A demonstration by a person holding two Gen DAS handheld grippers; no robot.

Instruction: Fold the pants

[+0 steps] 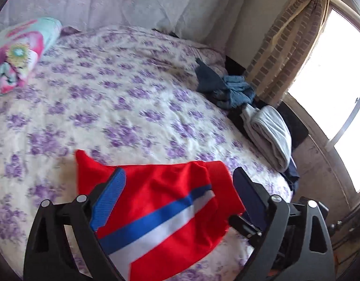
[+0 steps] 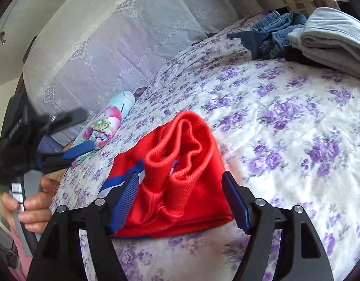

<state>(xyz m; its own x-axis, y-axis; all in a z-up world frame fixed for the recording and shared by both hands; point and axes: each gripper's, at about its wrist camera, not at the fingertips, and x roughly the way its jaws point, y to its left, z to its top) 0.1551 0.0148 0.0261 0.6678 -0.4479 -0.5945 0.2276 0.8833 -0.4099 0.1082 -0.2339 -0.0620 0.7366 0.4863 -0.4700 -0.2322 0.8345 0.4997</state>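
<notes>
Bed [image 1: 123, 107], covered by a white sheet printed with purple flowers; it carries everything listed below.

Pants [image 1: 156, 210], red, with a blue and a white stripe running side by side along the fabric. They lie folded into a compact bundle on the bed, at 6 o'clock in both wrist views. In the right wrist view the ribbed red cuffs [image 2: 187, 138] stand up in curled loops at the top of the bundle, and the striped edge shows at its 9 o'clock side.

My left tongs [image 1: 177, 182]: spread wide, blue pad at 9 o'clock and dark pad at 3 o'clock of the pants. The fabric lies between the fingers with no pad squeezing it; whether a pad brushes the cloth I cannot tell. In the right wrist view these tongs [image 2: 76, 133] appear blurred at 9 o'clock, with my left hand [image 2: 32, 203] below them.

My right tongs [image 2: 180, 189]: also spread, one finger on each side of the bundle. The left blue pad [image 2: 123, 201] lies against the striped edge; the right pad stands just beside the red cloth. Nothing is clamped.

Grey folded garment [image 1: 271, 133], at 3 o'clock on the bed's edge.

Crumpled blue denim [image 1: 229, 89], at 2 o'clock, just beside the grey garment.

Floral roll of cloth [image 1: 18, 51], pink and turquoise, at 10 o'clock.
</notes>
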